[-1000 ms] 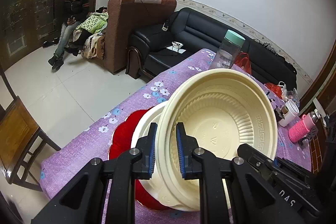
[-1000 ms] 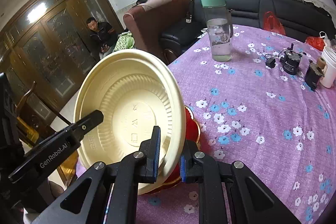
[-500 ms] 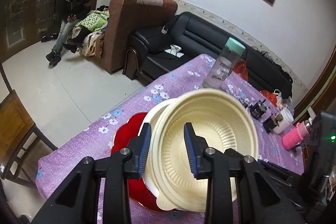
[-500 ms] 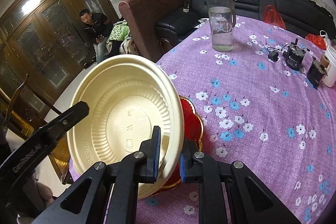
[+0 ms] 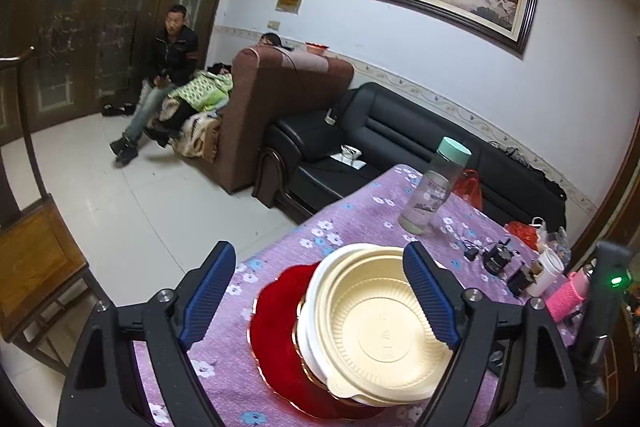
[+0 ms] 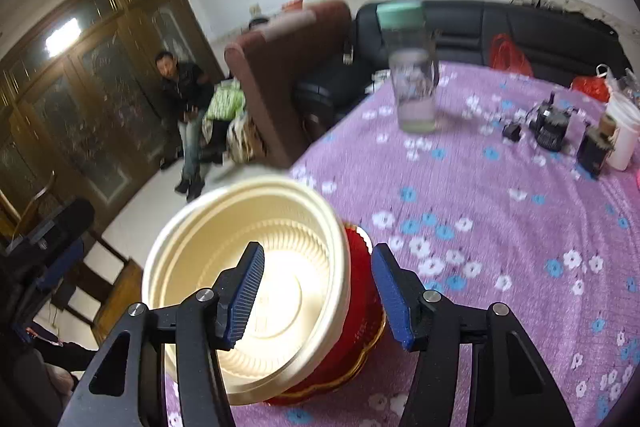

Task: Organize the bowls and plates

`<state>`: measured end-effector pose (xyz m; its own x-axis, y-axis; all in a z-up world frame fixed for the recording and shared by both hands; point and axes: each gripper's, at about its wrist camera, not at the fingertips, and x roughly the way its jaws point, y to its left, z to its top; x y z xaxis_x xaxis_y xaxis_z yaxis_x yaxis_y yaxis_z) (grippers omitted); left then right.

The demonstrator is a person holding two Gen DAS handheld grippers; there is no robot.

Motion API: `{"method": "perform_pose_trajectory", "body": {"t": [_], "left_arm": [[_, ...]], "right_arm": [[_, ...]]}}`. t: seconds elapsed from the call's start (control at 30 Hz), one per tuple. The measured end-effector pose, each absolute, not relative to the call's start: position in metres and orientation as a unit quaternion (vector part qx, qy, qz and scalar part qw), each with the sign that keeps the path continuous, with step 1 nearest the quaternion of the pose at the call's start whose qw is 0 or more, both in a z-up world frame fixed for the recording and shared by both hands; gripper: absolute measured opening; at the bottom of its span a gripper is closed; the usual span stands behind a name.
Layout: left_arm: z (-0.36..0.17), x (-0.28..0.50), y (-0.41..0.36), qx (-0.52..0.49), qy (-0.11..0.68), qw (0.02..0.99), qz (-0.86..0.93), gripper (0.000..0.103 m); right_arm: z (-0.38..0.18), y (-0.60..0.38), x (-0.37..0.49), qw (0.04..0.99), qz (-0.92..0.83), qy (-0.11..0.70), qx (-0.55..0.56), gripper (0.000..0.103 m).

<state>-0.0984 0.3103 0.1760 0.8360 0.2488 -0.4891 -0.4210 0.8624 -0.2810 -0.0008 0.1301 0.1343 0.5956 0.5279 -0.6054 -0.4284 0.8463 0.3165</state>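
- Both tools stand apart: the left gripper (image 5: 320, 301) and the right gripper (image 6: 318, 301) have just been opening, their blue ribbed pads clear of the rim between them
- Cream ribbed plastic bowl (image 5: 380, 327) sits low and centre, nested in a white bowl (image 5: 310, 323) on a scalloped red plate (image 5: 276, 323)
- Stacking looks done here; I see no other dishes left on the purple flowered tablecloth (image 6: 500, 219), only a clear bottle with a mint cap (image 6: 412, 83) at upper centre
- Each gripper tilts downward over the stack

A capped bottle (image 5: 434, 189) stands on the flowered tablecloth (image 6: 500, 227).
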Motion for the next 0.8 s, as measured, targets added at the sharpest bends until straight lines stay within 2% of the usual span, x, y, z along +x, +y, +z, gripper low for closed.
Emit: {"method": "perform_pose_trajectory", "body": {"t": [0.2, 0.27, 0.37, 0.8], "left_arm": [[0.176, -0.106, 0.294, -0.151, 0.212, 0.944, 0.201, 0.090], [0.175, -0.110, 0.284, -0.134, 0.206, 0.946, 0.210, 0.096], [0.171, -0.111, 0.269, -0.112, 0.208, 0.949, 0.209, 0.100], [0.158, -0.122, 0.221, -0.058, 0.233, 0.952, 0.189, 0.100]], "right_arm": [[0.152, 0.106, -0.022, 0.916, 0.242, 0.308, 0.083, 0.070], [0.156, 0.095, -0.032, 0.923, 0.229, 0.295, 0.089, 0.074], [0.154, 0.077, -0.043, 0.927, 0.214, 0.288, 0.106, 0.076], [0.121, 0.017, -0.089, 0.931, 0.148, 0.305, 0.139, 0.078]]}}
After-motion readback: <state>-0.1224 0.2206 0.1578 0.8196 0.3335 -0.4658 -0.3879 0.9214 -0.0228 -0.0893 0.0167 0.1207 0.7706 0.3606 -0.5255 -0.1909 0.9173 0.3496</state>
